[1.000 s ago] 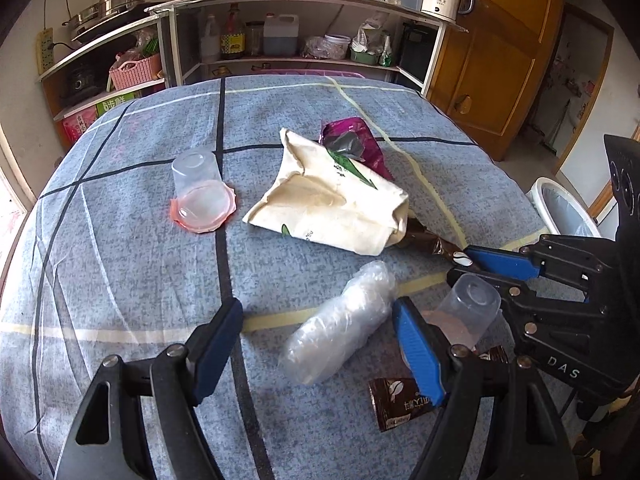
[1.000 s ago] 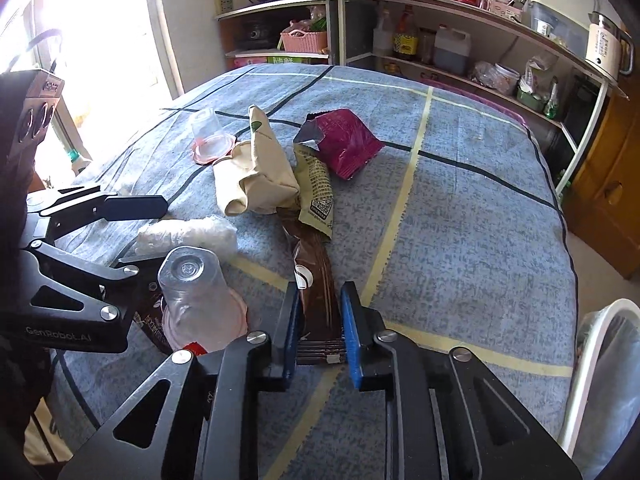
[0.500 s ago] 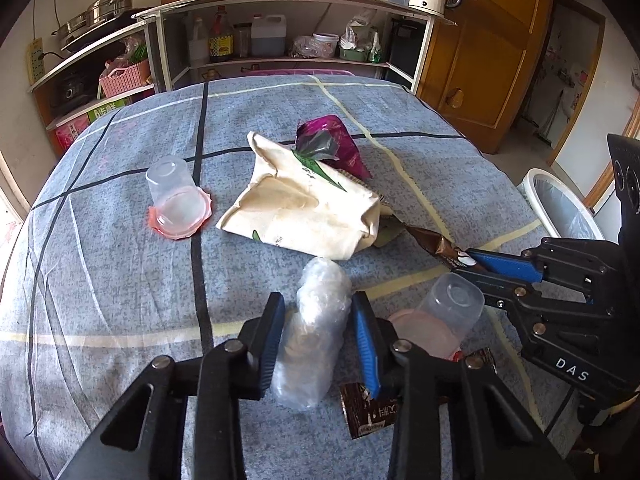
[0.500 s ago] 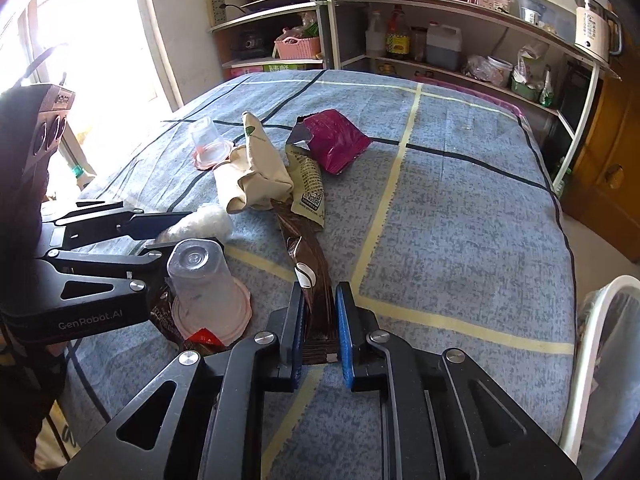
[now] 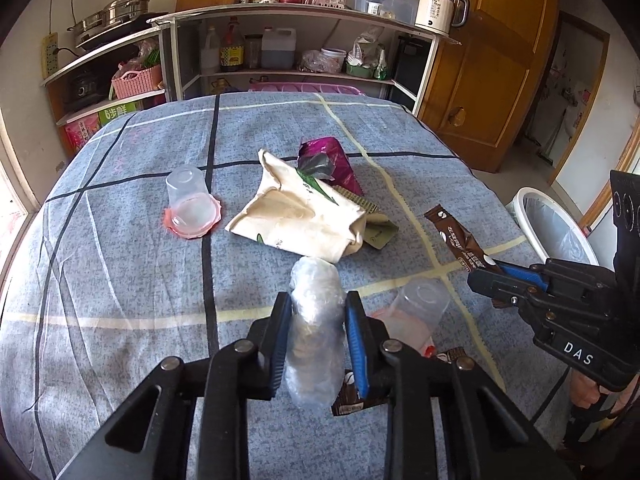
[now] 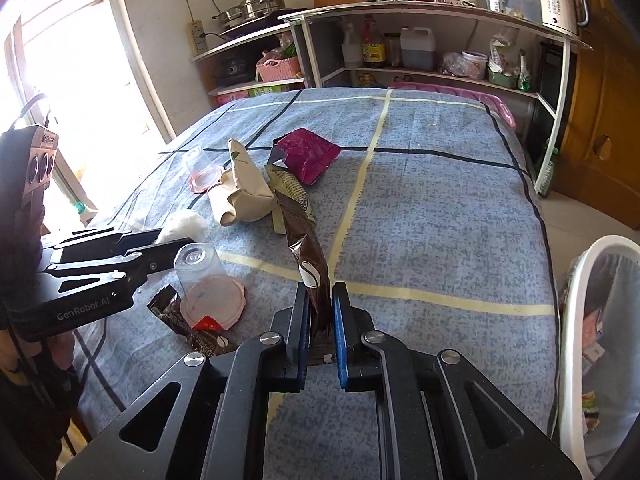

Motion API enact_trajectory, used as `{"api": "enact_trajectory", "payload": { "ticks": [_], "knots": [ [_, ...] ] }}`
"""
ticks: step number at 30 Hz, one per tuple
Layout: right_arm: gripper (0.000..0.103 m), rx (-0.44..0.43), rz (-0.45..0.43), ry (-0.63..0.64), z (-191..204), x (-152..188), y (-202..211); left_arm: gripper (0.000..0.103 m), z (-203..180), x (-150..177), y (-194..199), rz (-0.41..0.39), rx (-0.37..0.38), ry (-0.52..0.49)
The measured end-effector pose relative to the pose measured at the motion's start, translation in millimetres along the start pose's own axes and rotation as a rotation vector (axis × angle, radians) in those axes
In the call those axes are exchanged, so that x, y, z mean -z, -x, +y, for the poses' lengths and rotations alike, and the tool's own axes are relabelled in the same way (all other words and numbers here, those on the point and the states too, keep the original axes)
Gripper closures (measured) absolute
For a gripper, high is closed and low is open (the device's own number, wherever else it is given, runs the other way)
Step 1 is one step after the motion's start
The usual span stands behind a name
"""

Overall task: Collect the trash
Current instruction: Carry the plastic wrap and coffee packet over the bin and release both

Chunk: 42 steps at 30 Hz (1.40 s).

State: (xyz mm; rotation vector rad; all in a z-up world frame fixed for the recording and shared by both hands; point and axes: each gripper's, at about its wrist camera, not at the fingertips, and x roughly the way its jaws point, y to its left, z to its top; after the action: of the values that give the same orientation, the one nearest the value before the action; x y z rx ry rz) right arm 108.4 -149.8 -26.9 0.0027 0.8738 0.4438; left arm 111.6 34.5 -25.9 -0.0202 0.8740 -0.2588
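On the tabletop [image 5: 120, 280], a paper bag [image 5: 296, 216] lies mid-surface; an upturned cup [image 5: 188, 204] sits to its left, a foil pouch [image 5: 328, 160] behind it. Nearer, a plastic wad [image 5: 316, 328] sits between the left gripper's [image 5: 316, 340] fingers. A second upturned cup [image 5: 416, 308] stands just right of it. Farther right, a sachet [image 6: 308, 264] rises from the right gripper [image 6: 320, 320]. A bin [image 6: 592, 320] stands off the tabletop's right edge.

Counted two upturned clear cups [image 5: 191, 204], one left of centre and the other cup [image 5: 418, 308] lower right of centre, plus two brown sachets [image 5: 460, 240], one at right and the other sachet [image 5: 352, 400] near the bottom. Counted one each of crumpled plastic bundle [image 5: 316, 320], beige paper bag [image 5: 300, 220], magenta pouch [image 5: 336, 160], green wrapper [image 5: 378, 234] and white bin [image 5: 518, 200].
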Motion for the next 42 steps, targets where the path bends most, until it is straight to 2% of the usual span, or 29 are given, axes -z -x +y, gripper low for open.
{"api": "enact_trajectory", "payload": {
  "ticks": [10, 20, 34, 42],
  "knots": [
    [0.092, 0.012, -0.063, -0.089, -26.0, 9.5, 32.7, 0.075, -29.4, -10.7, 28.9, -0.076, 0.028, -0.034],
    [0.092, 0.076, -0.138, -0.167, -64.1, 17.4, 77.5, 0.075, -86.0, -28.7, 32.2, -0.107, 0.105, -0.104],
    [0.092, 0.2, -0.183, -0.278, -128.7, 41.8, 124.5, 0.075, -177.6, -42.4, 10.3, -0.083, 0.217, -0.225],
    [0.092, 0.279, -0.179, -0.343, -166.7, 56.8, 143.3, 0.075, -226.8, -43.9, -7.8, -0.054, 0.268, -0.28]
  ]
}}
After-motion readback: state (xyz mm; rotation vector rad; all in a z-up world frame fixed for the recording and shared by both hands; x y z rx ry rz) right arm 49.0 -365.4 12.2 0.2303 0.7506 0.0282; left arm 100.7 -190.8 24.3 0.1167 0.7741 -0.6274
